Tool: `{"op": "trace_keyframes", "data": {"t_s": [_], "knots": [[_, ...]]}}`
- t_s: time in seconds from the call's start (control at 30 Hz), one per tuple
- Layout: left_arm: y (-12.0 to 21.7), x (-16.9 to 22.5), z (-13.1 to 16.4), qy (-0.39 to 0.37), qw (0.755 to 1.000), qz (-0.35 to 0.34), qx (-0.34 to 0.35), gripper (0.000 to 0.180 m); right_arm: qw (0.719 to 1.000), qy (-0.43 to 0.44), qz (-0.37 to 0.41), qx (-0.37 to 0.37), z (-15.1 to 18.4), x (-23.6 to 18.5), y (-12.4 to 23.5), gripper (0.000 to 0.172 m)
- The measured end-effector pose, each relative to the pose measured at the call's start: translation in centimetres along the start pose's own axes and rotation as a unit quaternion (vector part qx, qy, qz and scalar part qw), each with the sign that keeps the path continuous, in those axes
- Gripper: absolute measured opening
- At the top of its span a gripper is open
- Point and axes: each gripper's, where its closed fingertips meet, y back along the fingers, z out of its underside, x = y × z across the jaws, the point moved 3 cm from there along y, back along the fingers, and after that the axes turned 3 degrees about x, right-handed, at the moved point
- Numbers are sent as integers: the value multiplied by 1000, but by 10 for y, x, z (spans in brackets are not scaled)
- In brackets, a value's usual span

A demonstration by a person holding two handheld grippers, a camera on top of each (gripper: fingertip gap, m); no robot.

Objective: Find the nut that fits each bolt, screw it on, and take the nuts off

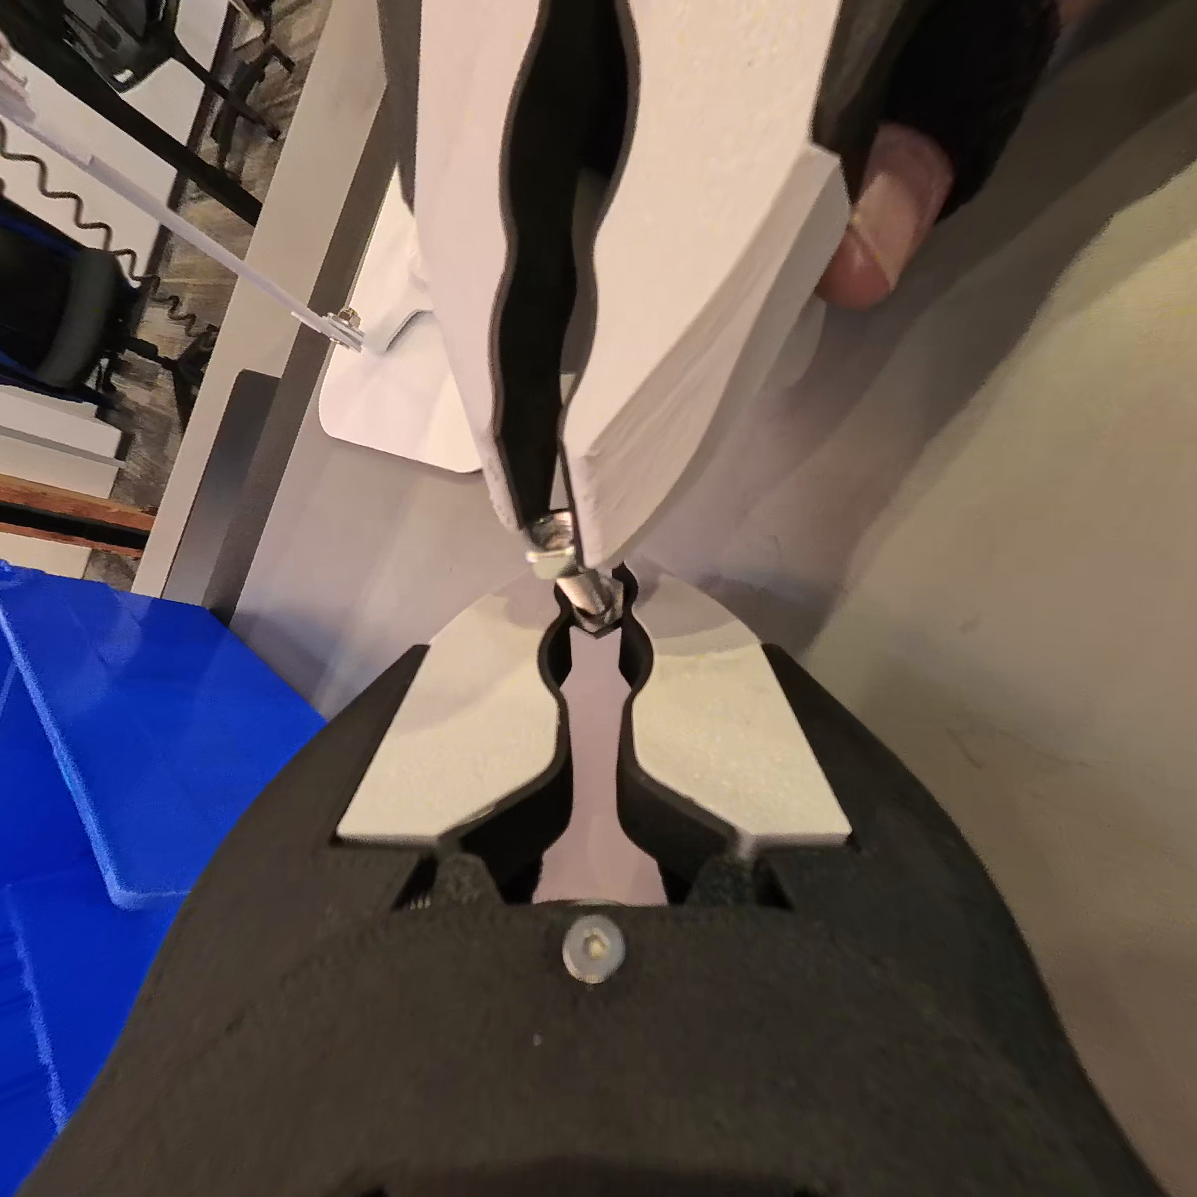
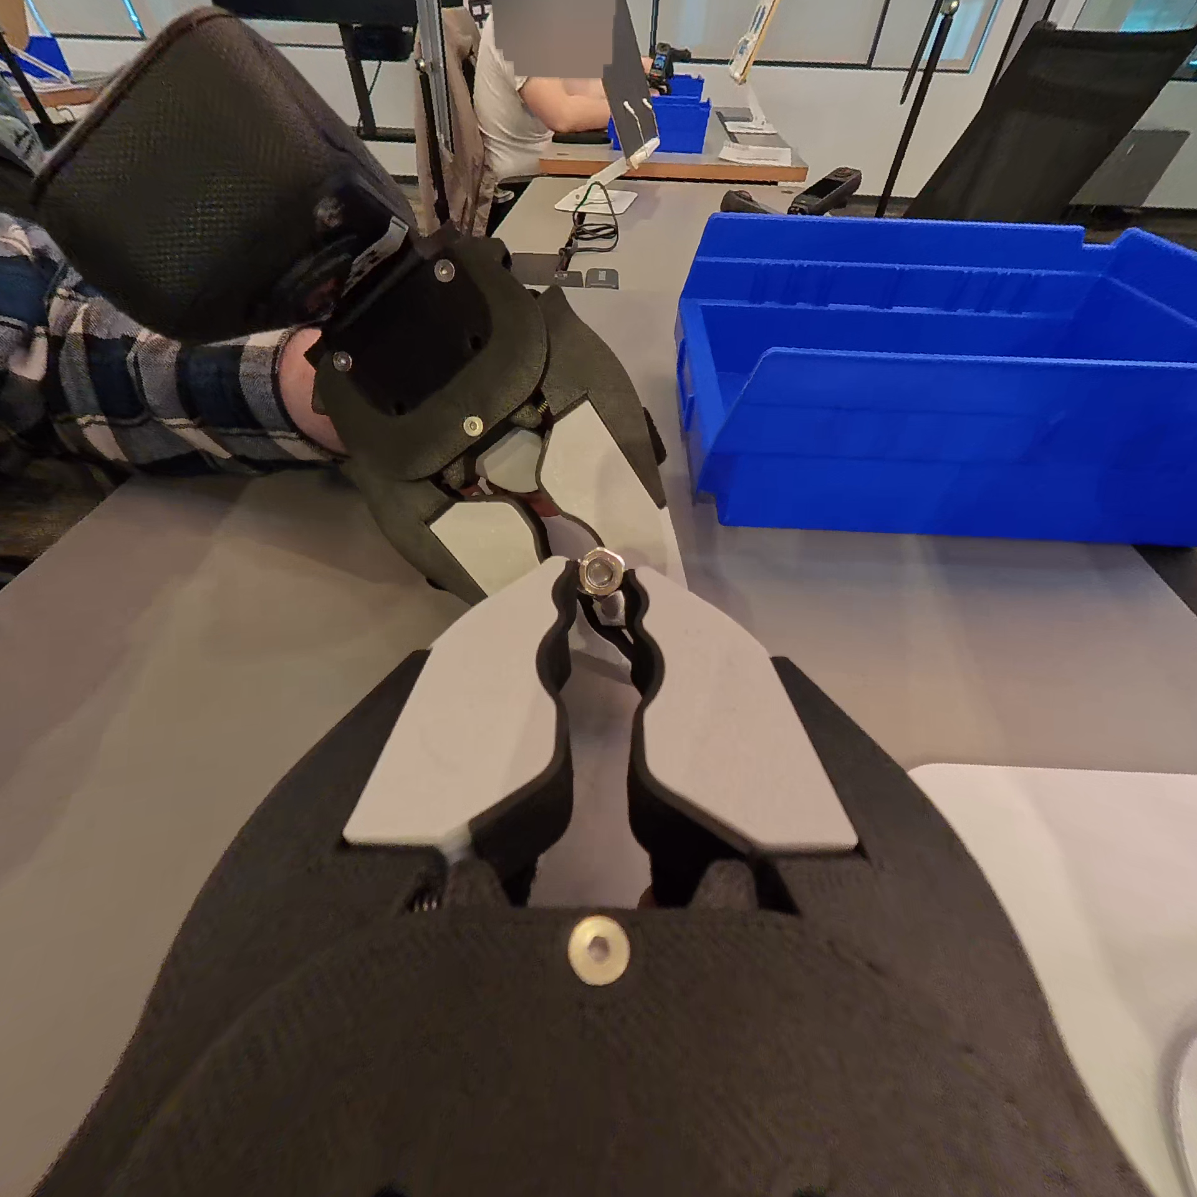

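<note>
Mid-threading above the desk [image 2: 842, 648]: left tongs [image 1: 599, 615] clamp the bolt [image 1: 583, 592], right tongs [image 2: 599, 576] clamp the nut [image 2: 601, 571]; next comes a steady, aligned twist.

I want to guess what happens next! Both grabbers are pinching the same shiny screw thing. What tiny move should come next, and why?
Probably a small twist. The right gripper pinches the silver nut, and the left gripper pinches the far end of the bolt. The nut already sits on the thread, so turning it while the bolt stays steady should move it along.
</note>
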Motion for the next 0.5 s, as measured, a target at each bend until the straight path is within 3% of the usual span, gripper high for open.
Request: {"op": "trace_keyframes", "data": {"t_s": [0.5], "knots": [[-4, 1, 0, 4, 1000, 7, 2, 9, 1000, 19, 8, -15, 1, -1, -1, 14]]}}
